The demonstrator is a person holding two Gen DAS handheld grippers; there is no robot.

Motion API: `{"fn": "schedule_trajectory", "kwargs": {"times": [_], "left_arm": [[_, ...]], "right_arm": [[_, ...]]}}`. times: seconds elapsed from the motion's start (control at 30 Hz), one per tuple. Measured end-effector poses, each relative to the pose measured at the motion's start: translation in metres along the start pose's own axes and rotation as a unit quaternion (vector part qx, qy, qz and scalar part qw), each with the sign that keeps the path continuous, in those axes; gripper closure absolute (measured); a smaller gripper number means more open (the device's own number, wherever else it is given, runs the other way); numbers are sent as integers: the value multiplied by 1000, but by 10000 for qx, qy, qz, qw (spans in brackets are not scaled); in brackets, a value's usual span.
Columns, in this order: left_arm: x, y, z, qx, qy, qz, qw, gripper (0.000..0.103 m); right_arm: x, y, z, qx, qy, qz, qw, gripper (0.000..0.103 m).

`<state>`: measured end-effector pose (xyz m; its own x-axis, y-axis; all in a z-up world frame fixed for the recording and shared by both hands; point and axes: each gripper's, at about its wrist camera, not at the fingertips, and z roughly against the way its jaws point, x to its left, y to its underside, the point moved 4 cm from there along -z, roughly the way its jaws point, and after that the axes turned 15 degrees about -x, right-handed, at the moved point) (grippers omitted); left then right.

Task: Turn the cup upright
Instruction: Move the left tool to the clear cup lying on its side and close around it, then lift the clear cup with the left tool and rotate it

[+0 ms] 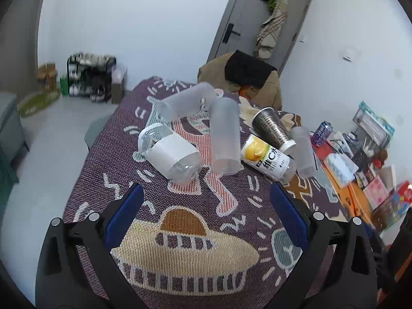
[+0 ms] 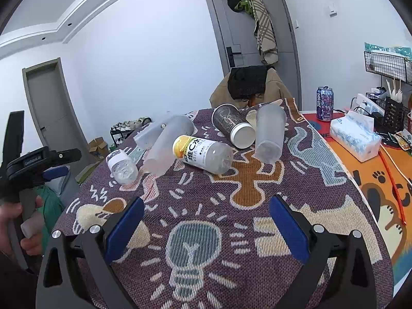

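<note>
Several cups and bottles lie on their sides on the patterned cloth. Three frosted plastic cups show in the left wrist view: one at the back (image 1: 185,101), one in the middle (image 1: 225,135), one at the right (image 1: 303,150). A dark paper cup (image 1: 273,128) lies between them. In the right wrist view the dark cup (image 2: 233,125) and a frosted cup (image 2: 269,134) lie at the far middle. My left gripper (image 1: 206,200) is open and empty, short of the cups. My right gripper (image 2: 206,213) is open and empty too.
A clear water bottle (image 1: 171,152) and a yellow-labelled drink bottle (image 1: 269,158) lie among the cups. To the right, an orange mat holds a tissue pack (image 2: 355,135), a drink can (image 2: 325,103) and wire racks. A chair with a coat (image 2: 249,85) stands behind the table.
</note>
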<state>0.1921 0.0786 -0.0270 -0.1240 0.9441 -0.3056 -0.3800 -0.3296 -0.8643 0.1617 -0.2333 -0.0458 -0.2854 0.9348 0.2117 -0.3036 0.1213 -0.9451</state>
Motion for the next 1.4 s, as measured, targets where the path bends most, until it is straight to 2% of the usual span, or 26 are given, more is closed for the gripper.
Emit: {"fn": "schedule_trajectory", "kwargs": {"times": [0.3,0.5,0.8,0.97,1.17,1.2,1.27,1.4], "left_arm": [[27,-9,-49,498,-172,614,9967,6],[41,-9,-83,876,-279,947,9913,6],[58,-2,-127,1386,-214,1606,9770,6],[66,7,-153,1688,-196,1959,9658,6],[72,9,-168,1731,-356,1988,9640,6],[73,10,-171,1758,-401,1999,9631,8],[77,14,-175,1834,-469,2056,9602,19],[76,9,-167,1720,-499,2032,9626,23]], "right_arm": [[-10,-10,-27,93,93,-114,9998,8],[-12,-12,-51,299,155,-74,9994,8],[-17,-15,-77,452,209,-106,9987,8],[-14,-11,-93,567,181,-134,9981,8],[-14,-7,-104,651,188,-130,9976,8],[-14,-7,-105,663,193,-137,9975,8],[-16,-5,-106,691,200,-153,9973,8],[-18,-5,-101,691,224,-144,9973,8]]}}
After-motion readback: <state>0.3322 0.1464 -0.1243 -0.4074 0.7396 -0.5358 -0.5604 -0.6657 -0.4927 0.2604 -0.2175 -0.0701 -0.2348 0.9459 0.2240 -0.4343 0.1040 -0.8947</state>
